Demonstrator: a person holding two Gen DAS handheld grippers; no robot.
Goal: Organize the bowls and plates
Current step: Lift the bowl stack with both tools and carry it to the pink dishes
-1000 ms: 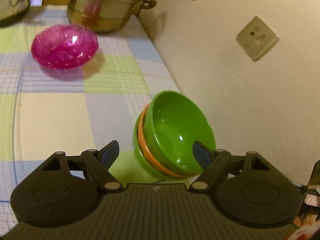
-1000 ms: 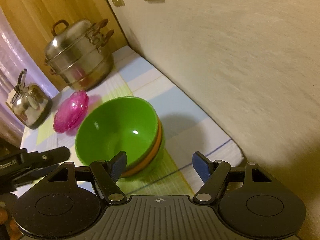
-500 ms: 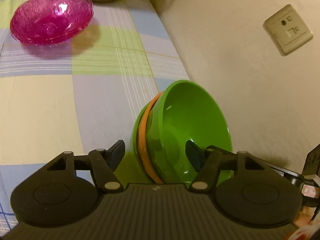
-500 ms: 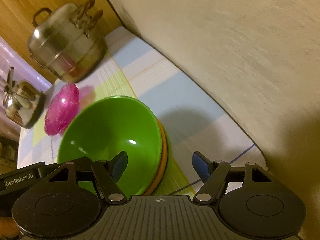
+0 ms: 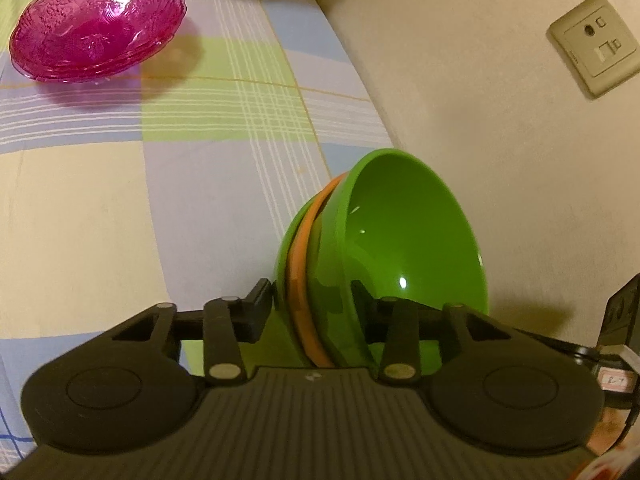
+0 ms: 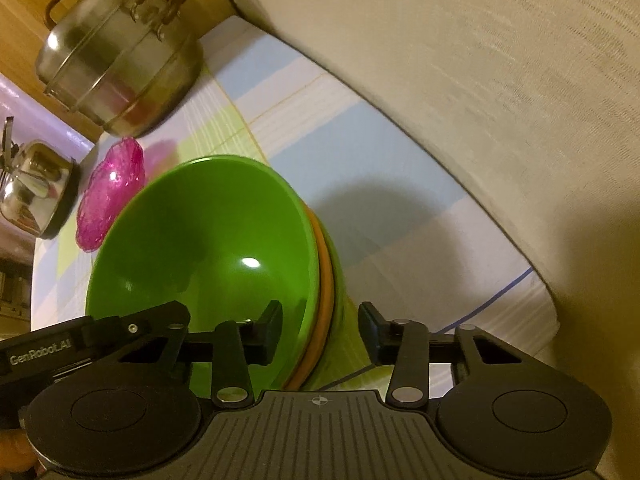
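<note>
A stack of nested bowls, green over orange over green [image 5: 400, 240], stands on the checked tablecloth beside the wall; it also shows in the right wrist view [image 6: 208, 248]. My left gripper [image 5: 312, 304] straddles the stack's near rim, one finger outside, one inside, closed against it. My right gripper [image 6: 320, 328] straddles the opposite rim the same way, with a small gap still showing at the outer finger. A pink glass bowl [image 5: 96, 20] sits farther back on the cloth, and it also shows in the right wrist view [image 6: 108, 196].
A steel steamer pot [image 6: 120, 52] stands at the back by the wall. A steel kettle [image 6: 32, 192] is at the far left. The wall with a socket [image 5: 592, 44] runs close along the right of the bowls. The table edge [image 6: 532, 312] is near.
Both grippers moved in onto the bowl stack and narrowed their jaws over its rim from opposite sides. The stack has stayed in place.
</note>
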